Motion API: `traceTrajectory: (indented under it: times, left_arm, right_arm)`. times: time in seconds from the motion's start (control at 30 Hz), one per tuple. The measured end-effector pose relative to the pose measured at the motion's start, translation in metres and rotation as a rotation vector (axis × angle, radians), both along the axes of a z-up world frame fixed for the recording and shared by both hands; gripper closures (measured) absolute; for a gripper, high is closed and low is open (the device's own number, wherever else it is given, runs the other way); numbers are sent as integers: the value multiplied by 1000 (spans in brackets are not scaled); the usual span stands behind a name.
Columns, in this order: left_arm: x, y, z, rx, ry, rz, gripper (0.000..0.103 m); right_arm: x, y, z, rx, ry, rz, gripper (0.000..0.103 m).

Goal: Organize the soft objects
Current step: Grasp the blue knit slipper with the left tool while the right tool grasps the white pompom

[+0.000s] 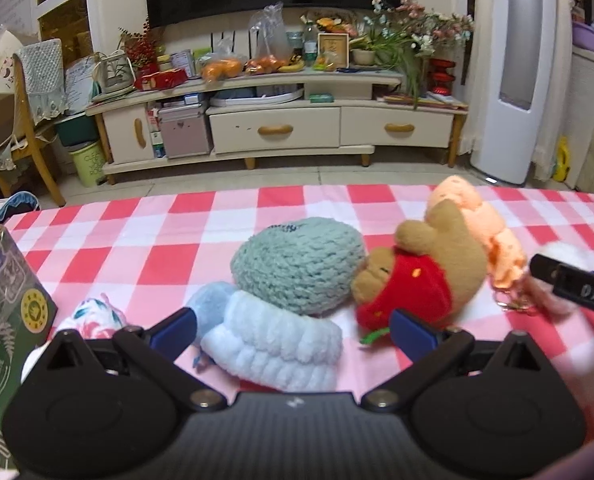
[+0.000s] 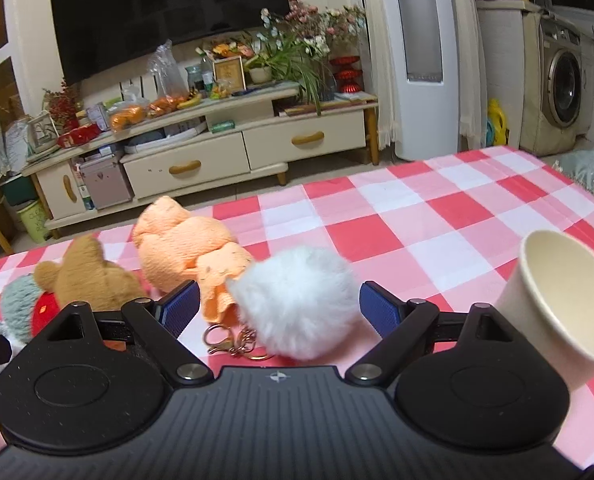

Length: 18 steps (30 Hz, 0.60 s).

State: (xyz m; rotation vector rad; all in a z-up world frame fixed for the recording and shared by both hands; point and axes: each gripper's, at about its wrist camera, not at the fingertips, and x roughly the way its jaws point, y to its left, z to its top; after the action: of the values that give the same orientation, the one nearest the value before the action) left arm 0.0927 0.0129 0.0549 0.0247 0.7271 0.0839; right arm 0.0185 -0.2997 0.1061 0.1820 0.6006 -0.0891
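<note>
Checkered tablecloth (image 2: pixel 437 208): white pompom (image 2: pixel 297 312) seemingly between right gripper (image 2: pixel 279 306) fingers.

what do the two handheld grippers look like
Both match: the left gripper and right gripper have matte black ribbed bodies, two round black pivot discs, silver bolts, angular black linkages and blue textured fingers. A small white emblem marks each body.

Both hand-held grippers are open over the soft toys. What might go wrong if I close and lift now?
1. The right hand-held gripper straddles the white pompom, whose metal clasp lies by the orange plush; it may snag.
2. The tilted paper cup sits close beside that gripper and could be knocked.
3. The left hand-held gripper might pinch the white knit piece plus neighbours.
</note>
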Motion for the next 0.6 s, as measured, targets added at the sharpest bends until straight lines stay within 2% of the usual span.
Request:
traceTrajectory:
  times: [0.2,0.43,0.53,0.6]
  left_arm:
    - [16,5,-11,12,33,41,1]
    - [26,11,-18,13,78,75,2]
    - [27,16,-21,5,121,103,12]
    - [26,20,-23,-9,139,121,23]
  right_arm:
    - [20,-4,-12,11,34,28,0]
    - [26,1,-19,6,23,41,0]
    - [24,1,-20,12,23,50,10]
    - [23,0,-20,21,18,55,19]
